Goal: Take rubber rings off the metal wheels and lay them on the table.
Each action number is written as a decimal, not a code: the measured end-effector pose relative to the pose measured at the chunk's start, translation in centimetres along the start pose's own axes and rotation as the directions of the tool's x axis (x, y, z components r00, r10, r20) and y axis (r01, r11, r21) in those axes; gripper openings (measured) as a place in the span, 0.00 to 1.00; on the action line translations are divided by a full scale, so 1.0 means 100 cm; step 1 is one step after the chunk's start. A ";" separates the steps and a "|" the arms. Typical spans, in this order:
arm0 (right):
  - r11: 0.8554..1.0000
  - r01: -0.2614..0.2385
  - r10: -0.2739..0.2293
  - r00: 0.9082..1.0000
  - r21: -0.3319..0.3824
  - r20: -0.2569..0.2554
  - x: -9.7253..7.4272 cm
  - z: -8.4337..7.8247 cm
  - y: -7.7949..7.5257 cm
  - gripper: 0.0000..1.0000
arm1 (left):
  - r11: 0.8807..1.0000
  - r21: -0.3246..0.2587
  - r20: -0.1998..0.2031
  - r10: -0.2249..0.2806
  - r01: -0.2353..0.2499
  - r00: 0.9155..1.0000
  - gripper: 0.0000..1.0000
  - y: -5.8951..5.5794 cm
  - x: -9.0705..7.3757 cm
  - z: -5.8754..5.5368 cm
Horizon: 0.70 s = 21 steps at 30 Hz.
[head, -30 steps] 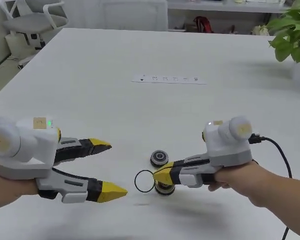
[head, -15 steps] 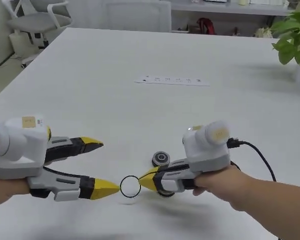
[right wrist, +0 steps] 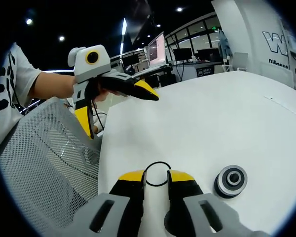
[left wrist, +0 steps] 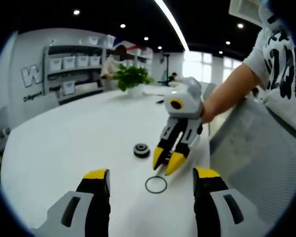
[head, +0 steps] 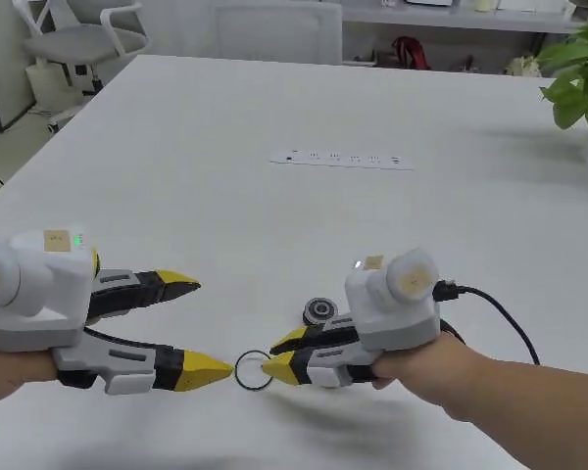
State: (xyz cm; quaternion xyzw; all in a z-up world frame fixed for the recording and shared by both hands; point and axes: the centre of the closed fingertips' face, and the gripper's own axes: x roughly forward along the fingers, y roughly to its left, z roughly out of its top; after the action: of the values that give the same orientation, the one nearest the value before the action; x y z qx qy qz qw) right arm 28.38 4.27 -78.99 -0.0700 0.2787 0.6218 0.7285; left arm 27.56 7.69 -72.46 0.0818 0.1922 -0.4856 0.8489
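Observation:
A thin black rubber ring (head: 239, 371) lies flat on the white table (head: 274, 225), between the two grippers' yellow tips. My left gripper (head: 198, 327) is wide open, its lower tip just left of the ring (left wrist: 146, 184). My right gripper (head: 282, 354) has its jaws a narrow gap apart, tips right at the ring (right wrist: 158, 163) with nothing pinched between them. In the left gripper view the ring sits just beyond my left gripper (left wrist: 152, 174), under the right gripper (left wrist: 166, 163). A metal wheel (head: 319, 310) (left wrist: 141, 150) (right wrist: 231, 181) stands behind the right gripper. The left gripper (right wrist: 117, 111) faces the ring.
A white power strip (head: 343, 158) lies at mid-table. A potted plant (head: 580, 69) stands at the far right and an office chair (head: 78, 34) at the far left corner. A black cable (head: 490, 304) trails from the right gripper. A mesh chair (right wrist: 44, 158) stands beside the table edge.
The right gripper has moved left towards the left gripper, and the ring has moved left with it, away from the wheels. The left gripper has stayed open and nearly still.

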 end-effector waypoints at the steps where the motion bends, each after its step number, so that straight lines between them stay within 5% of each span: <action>1: 1.000 0.000 0.000 1.000 0.000 0.001 -0.001 0.000 -0.001 0.17 | 1.000 0.000 0.000 -0.004 0.004 1.000 0.69 -0.001 0.001 0.000; 12: 0.999 -0.009 0.012 0.997 -0.035 0.075 -0.026 0.014 0.000 0.25 | 0.999 0.017 0.006 -0.033 0.033 0.999 0.68 -0.005 0.010 0.010; 21: 0.999 0.032 -0.028 0.990 -0.023 0.140 -0.054 0.017 -0.016 0.30 | 0.998 0.030 0.005 -0.063 0.063 0.998 0.66 -0.010 0.021 0.016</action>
State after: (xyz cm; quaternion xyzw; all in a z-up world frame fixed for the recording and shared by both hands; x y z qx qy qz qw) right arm 30.02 -0.05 -75.31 -0.0395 0.2183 0.6175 0.7546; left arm 28.11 4.97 -71.80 0.0867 0.1848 -0.5152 0.8324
